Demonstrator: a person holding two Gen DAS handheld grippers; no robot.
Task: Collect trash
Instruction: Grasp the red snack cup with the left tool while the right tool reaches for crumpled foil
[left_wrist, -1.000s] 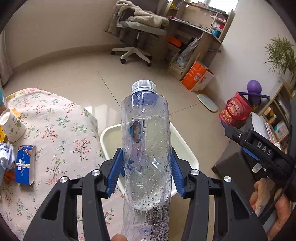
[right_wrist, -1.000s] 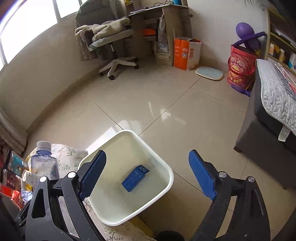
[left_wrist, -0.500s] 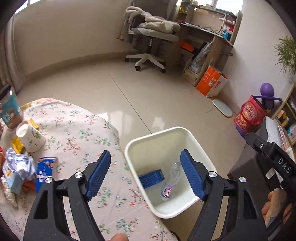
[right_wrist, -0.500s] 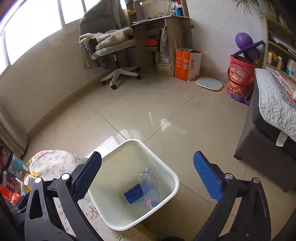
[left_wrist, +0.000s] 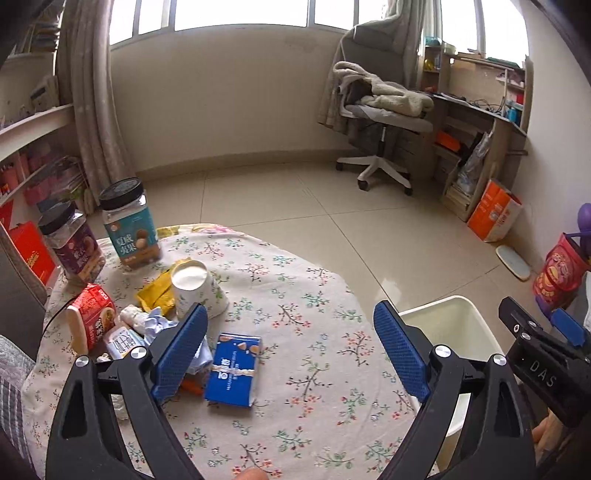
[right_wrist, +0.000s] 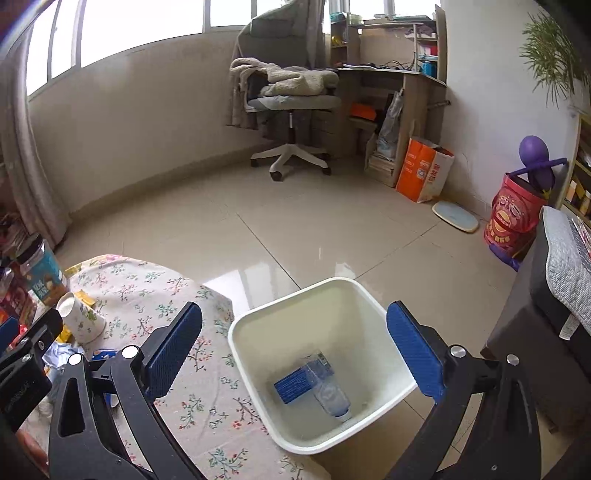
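left gripper (left_wrist: 290, 347), jaws wide apart and empty, above the floral tablecloth (left_wrist: 295, 295); right gripper (right_wrist: 295, 350), jaws likewise apart and empty, over the white bin (right_wrist: 321, 291) that stands on the floor just beside the table edge; a clear bottle (right_wrist: 330, 391) and a blue carton (right_wrist: 293, 384) lie touching at the bin's bottom; trash left on the cloth: a blue box (left_wrist: 234, 369) lying flat, a tipped paper cup (left_wrist: 197, 290), a yellow wrapper (left_wrist: 159, 293), crumpled paper (left_wrist: 155, 325); two lidded jars (left_wrist: 129, 223) stand upright behind, probably not trash; risks, as judged: the flat box offers only thin edges, so a shallow close may slide off it or pinch the cloth and drag the heap; a reach into the pile may knock the cup over the table edge; hidden: the left pad covers part of the heap, and the small items under it cannot be identified; the bin is cut off by the fingers in the left view.
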